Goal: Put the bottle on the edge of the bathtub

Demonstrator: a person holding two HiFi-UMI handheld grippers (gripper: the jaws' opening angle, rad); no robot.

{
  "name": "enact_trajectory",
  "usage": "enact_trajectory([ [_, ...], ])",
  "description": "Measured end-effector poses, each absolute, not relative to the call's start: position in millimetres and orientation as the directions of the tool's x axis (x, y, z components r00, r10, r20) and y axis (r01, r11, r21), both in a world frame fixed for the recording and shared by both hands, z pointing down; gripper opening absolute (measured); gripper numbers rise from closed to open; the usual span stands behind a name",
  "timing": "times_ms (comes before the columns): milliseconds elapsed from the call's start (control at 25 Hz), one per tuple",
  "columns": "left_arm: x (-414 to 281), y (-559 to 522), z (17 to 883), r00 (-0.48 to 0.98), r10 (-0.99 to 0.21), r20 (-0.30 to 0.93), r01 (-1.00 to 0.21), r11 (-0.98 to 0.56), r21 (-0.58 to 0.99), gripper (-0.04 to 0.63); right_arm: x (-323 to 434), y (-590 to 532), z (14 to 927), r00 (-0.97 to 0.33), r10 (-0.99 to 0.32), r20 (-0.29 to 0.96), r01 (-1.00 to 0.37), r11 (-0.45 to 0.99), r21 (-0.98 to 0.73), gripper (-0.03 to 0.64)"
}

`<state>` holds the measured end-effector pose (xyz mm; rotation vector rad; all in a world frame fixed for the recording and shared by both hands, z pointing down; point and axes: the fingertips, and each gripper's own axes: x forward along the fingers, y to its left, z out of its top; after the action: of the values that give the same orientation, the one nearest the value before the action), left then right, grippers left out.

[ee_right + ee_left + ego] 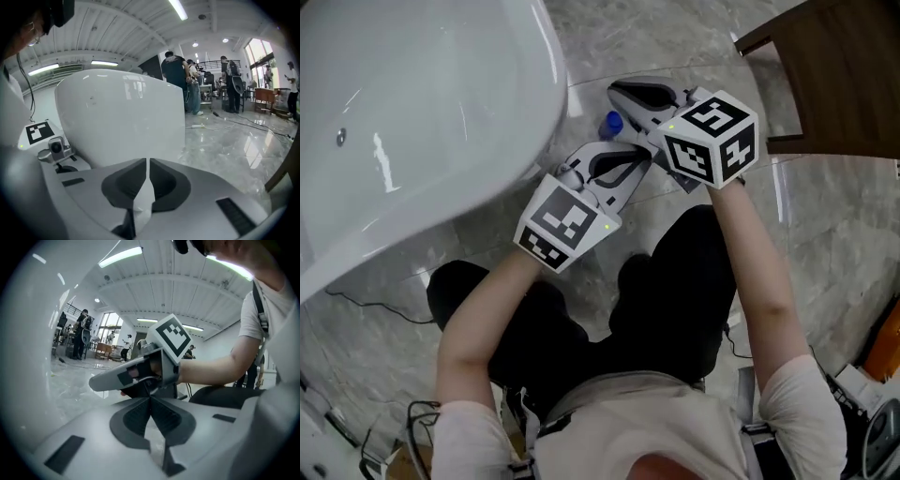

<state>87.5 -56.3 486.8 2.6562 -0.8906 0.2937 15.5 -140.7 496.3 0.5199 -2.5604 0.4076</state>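
A glossy white bathtub (487,84) has one small metal fitting (340,137) on its inner wall. The bottle (612,123) is outside the bathtub, just beside its outer wall and low over the grey marble floor (609,37); only its round blue cap shows, between the two grippers. The left gripper (151,401) and right gripper (147,165), both just outside the bathtub's rim, have their fingers closed together with nothing held.

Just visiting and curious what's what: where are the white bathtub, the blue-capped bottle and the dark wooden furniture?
glossy white bathtub (502,155): head view, curved rim.
blue-capped bottle (612,123): head view, its cap.
dark brown wooden furniture (848,75): head view, flat face.
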Motion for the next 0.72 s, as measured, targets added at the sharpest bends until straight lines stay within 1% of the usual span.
enact_trajectory([
  [120,77,-51,483,0.773,-0.558,0.303,-0.623,-0.758,0.193,0.055,11,-133,501,-0.801,-0.326,0.501,-0.463,0.869,-0.176,0.043],
  [280,62,-31,490,0.789,-0.543,0.289,-0.598,-0.787,0.154,0.055,-6,-105,517,-0.800,-0.295,0.523,-0.397,0.913,-0.092,0.043],
  [400,59,-24,485,0.794,-0.522,0.311,-0.577,-0.808,0.116,0.055,-13,-100,514,-0.794,-0.284,0.537,-0.370,0.927,-0.056,0.043],
  [600,60,-15,480,0.815,-0.481,0.322,-0.542,-0.830,0.133,0.055,-14,-99,504,-0.812,-0.270,0.517,-0.365,0.927,-0.089,0.043],
  [720,54,-11,477,0.813,-0.475,0.337,-0.534,-0.839,0.106,0.055,-24,-96,498,-0.823,-0.264,0.503,-0.337,0.940,-0.059,0.043],
])
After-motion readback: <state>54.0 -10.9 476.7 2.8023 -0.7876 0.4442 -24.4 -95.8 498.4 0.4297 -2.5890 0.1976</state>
